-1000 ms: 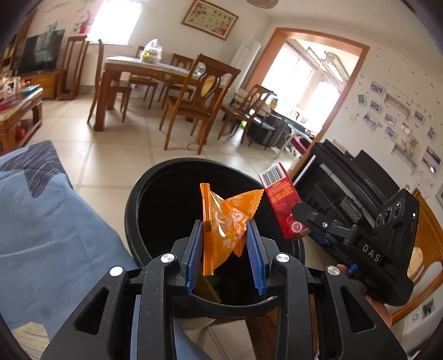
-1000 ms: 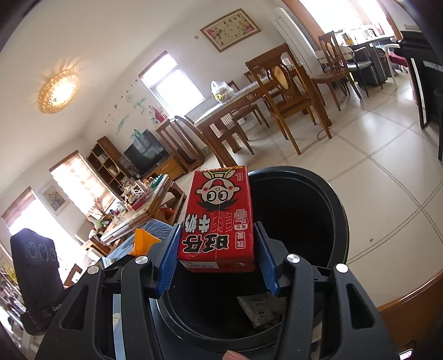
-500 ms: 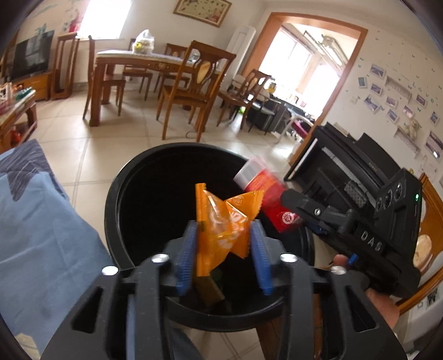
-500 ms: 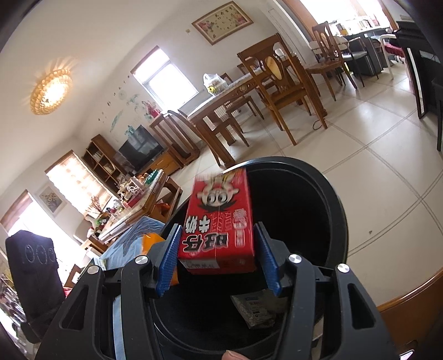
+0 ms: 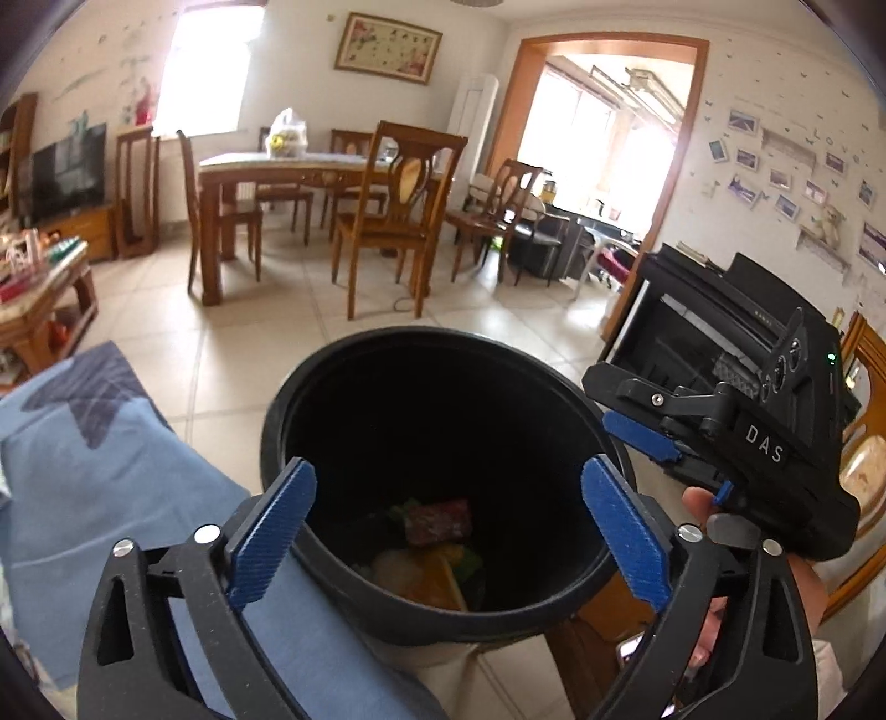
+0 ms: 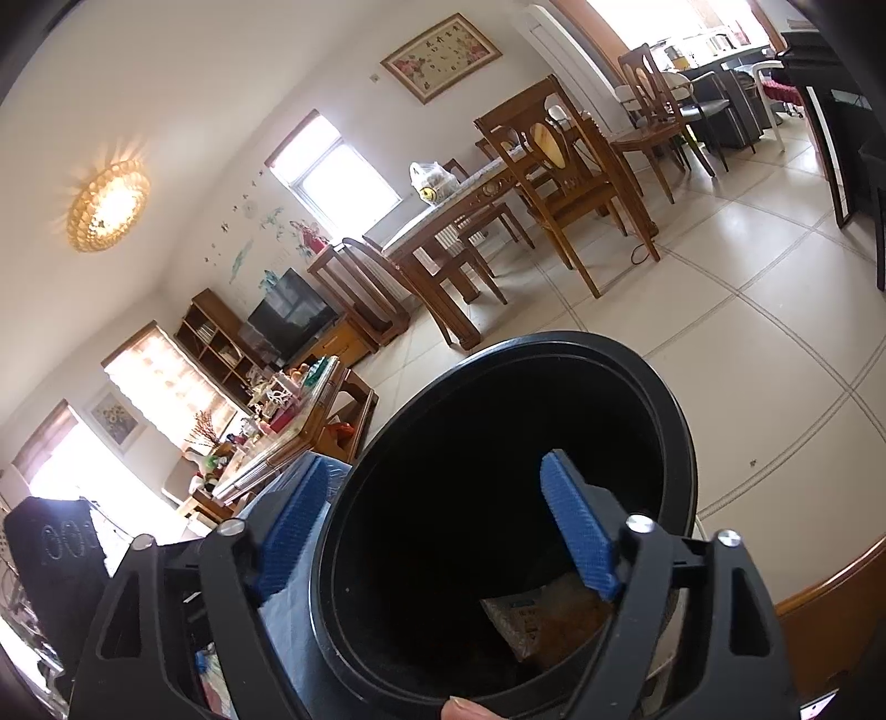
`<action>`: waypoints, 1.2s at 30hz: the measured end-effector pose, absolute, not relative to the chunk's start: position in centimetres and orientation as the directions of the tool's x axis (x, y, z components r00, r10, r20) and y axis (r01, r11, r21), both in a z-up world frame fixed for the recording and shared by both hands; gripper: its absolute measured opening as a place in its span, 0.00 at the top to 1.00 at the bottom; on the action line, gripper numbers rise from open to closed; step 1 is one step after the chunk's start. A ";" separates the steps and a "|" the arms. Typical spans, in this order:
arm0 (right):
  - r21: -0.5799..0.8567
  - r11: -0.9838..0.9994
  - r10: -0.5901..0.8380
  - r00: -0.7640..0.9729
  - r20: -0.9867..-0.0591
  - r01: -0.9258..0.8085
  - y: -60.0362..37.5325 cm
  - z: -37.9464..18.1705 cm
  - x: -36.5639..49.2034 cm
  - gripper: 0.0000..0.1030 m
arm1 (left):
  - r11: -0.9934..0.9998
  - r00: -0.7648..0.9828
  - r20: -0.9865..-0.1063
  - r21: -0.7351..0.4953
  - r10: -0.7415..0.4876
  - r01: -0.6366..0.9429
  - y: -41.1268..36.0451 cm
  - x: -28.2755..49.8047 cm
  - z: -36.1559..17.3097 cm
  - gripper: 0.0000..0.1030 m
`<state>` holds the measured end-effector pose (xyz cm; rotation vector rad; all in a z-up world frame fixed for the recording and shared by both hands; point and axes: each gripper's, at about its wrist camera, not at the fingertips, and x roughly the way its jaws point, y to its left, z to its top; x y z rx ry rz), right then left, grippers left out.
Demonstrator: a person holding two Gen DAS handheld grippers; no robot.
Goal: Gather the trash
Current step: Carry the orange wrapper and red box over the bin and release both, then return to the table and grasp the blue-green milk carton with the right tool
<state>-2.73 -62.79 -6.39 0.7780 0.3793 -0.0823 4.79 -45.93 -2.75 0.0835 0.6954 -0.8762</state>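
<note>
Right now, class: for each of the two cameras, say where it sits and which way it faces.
Left wrist: on the left gripper, facing down into the black bin; right gripper and hand show.
Right wrist: on the right gripper, facing into the bin from its other side; a fingertip shows.
Shared: bin, dining table, framed picture.
</note>
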 end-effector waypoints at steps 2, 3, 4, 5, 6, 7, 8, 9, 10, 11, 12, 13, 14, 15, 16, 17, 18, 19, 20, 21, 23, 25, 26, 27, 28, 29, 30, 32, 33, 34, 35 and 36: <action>0.665 0.717 0.068 0.928 -0.366 0.209 -62.5 -6.2 -2.9 0.18 | 0.653 0.445 -0.589 -0.195 -0.674 0.732 -45.3 4.2 -2.3 0.06; 0.662 0.720 0.071 0.928 -0.367 0.207 -62.2 -6.0 -2.8 0.18 | 0.656 0.449 -0.589 -0.191 -0.672 0.731 -44.9 4.1 -2.0 0.06; 0.659 0.724 0.073 0.927 -0.368 0.205 -62.1 -6.0 -2.8 0.18 | 0.659 0.453 -0.588 -0.189 -0.670 0.728 -44.4 3.9 -1.9 0.06; 0.655 0.728 0.077 0.925 -0.371 0.201 -61.7 -5.8 -2.7 0.18 | 0.665 0.458 -0.587 -0.191 -0.667 0.722 -43.6 3.8 -1.6 0.06; 0.652 0.732 0.081 0.925 -0.372 0.199 -61.5 -5.8 -2.5 0.18 | 0.667 0.460 -0.586 -0.195 -0.667 0.719 -43.1 3.7 -1.4 0.06; 0.646 0.739 0.086 0.923 -0.375 0.193 -61.0 -5.6 -2.4 0.18 | 0.673 0.463 -0.585 -0.201 -0.665 0.712 -42.3 3.7 -1.2 0.06; 0.642 0.743 0.091 0.922 -0.376 0.189 -61.0 -5.5 -2.2 0.18 | 0.682 0.471 -0.583 -0.207 -0.662 0.702 -41.2 3.7 -0.9 0.06; 0.636 0.750 0.099 0.920 -0.379 0.181 -60.4 -5.3 -1.9 0.18 | 0.690 0.478 -0.582 -0.213 -0.658 0.692 -40.3 3.6 -0.7 0.06; 0.632 0.755 0.104 0.918 -0.382 0.177 -60.0 -5.2 -1.7 0.18 | 0.696 0.482 -0.581 -0.217 -0.656 0.685 -39.7 3.8 -0.4 0.06; 0.626 0.761 0.113 0.915 -0.387 0.171 -59.4 -5.0 -1.4 0.18 | 0.704 0.489 -0.578 -0.224 -0.653 0.674 -38.6 3.9 -0.2 0.06; 0.620 0.767 0.121 0.912 -0.392 0.164 -58.8 -4.9 -1.1 0.18 | 0.717 0.501 -0.576 -0.232 -0.646 0.658 -37.0 4.2 0.1 0.07; 0.616 0.771 0.127 0.910 -0.394 0.159 -58.3 -4.8 -0.8 0.18 | 0.728 0.511 -0.575 -0.236 -0.638 0.643 -36.2 4.4 0.6 0.07; 0.611 0.777 0.139 0.907 -0.397 0.149 -57.6 -4.6 -0.4 0.18 | 0.741 0.524 -0.573 -0.242 -0.630 0.626 -34.9 4.7 0.8 0.07; 0.607 0.782 0.145 0.905 -0.399 0.142 -56.9 -4.4 -0.1 0.18 | 0.758 0.541 -0.569 -0.252 -0.619 0.602 -33.1 5.3 1.2 0.07; 0.601 0.789 0.158 0.902 -0.402 0.130 -56.0 -4.2 0.4 0.18 | 0.775 0.561 -0.563 -0.263 -0.607 0.574 -31.2 6.0 1.6 0.07; 0.595 0.795 0.173 0.897 -0.406 0.116 -55.1 -4.1 1.0 0.18 | 0.786 0.575 -0.558 -0.271 -0.598 0.556 -29.8 6.5 1.9 0.07; 0.590 0.801 0.190 0.892 -0.409 0.100 -54.2 -3.9 1.5 0.18 | 0.808 0.602 -0.551 -0.283 -0.578 0.517 -27.0 7.5 2.3 0.07; 0.585 0.807 0.204 0.888 -0.412 0.086 -53.3 -3.8 2.0 0.18 | 0.820 0.618 -0.547 -0.289 -0.565 0.494 -25.5 8.2 2.6 0.07; 0.578 0.813 0.225 0.880 -0.418 0.067 -52.3 -3.6 2.7 0.17 | 0.834 0.636 -0.544 -0.296 -0.547 0.465 -23.6 8.9 2.9 0.07; 0.571 0.820 0.250 0.870 -0.424 0.043 -51.2 -3.5 3.4 0.15 | 0.853 0.659 -0.542 -0.307 -0.522 0.422 -20.6 10.1 3.2 0.07; 0.558 0.830 0.299 0.846 -0.441 -0.002 -49.0 -3.2 5.0 0.15 | 0.874 0.681 -0.549 -0.308 -0.485 0.374 -17.0 11.5 3.4 0.07; 0.552 0.832 0.359 0.811 -0.462 -0.054 -46.6 -3.0 6.7 0.15 | 0.904 0.695 -0.578 -0.282 -0.427 0.321 -12.9 13.6 3.4 0.07; 0.557 0.827 0.394 0.788 -0.472 -0.080 -45.3 -2.9 7.8 0.15 | 0.912 0.697 -0.588 -0.274 -0.409 0.304 -11.8 14.3 3.4 0.07; 0.568 0.817 0.434 0.760 -0.483 -0.106 -44.0 -3.0 9.0 0.15 | 0.923 0.694 -0.609 -0.264 -0.384 0.280 -9.9 15.7 3.0 0.07; 0.579 0.807 0.463 0.737 -0.492 -0.120 -42.8 -3.0 9.9 0.15 | 0.927 0.688 -0.622 -0.259 -0.374 0.270 -9.1 16.5 2.8 0.07; 0.589 0.798 0.485 0.715 -0.503 -0.127 -41.6 -3.1 10.8 0.15 | 0.933 0.677 -0.641 -0.251 -0.360 0.258 -8.3 17.5 2.3 0.07; 0.604 0.785 0.518 0.681 -0.518 -0.138 -40.0 -3.3 12.2 0.15 | 0.939 0.654 -0.674 -0.238 -0.343 0.247 -7.6 18.7 1.5 0.08; 0.625 0.764 0.567 0.630 -0.531 -0.161 -37.3 -3.6 14.1 0.15 | 0.941 0.616 -0.713 -0.224 -0.336 0.255 -7.5 20.1 0.3 0.14; 0.630 0.760 0.577 0.614 -0.539 -0.161 -36.0 -4.1 14.4 0.15 | 0.941 0.594 -0.733 -0.211 -0.331 0.264 -7.6 20.7 -0.4 0.17; 0.635 0.757 0.586 0.591 -0.555 -0.154 -34.9 -4.3 15.5 0.15 | 0.942 0.577 -0.750 -0.198 -0.323 0.270 -7.8 21.1 -1.1 0.19; 0.643 0.751 0.595 0.571 -0.565 -0.147 -34.0 -4.6 16.5 0.15 | 0.941 0.566 -0.758 -0.198 -0.324 0.274 -8.1 21.4 -1.5 0.23; 0.653 0.744 0.606 0.558 -0.567 -0.143 -33.4 -4.9 17.1 0.15 | 0.934 0.547 -0.763 -0.220 -0.345 0.282 -8.1 21.6 -2.0 0.25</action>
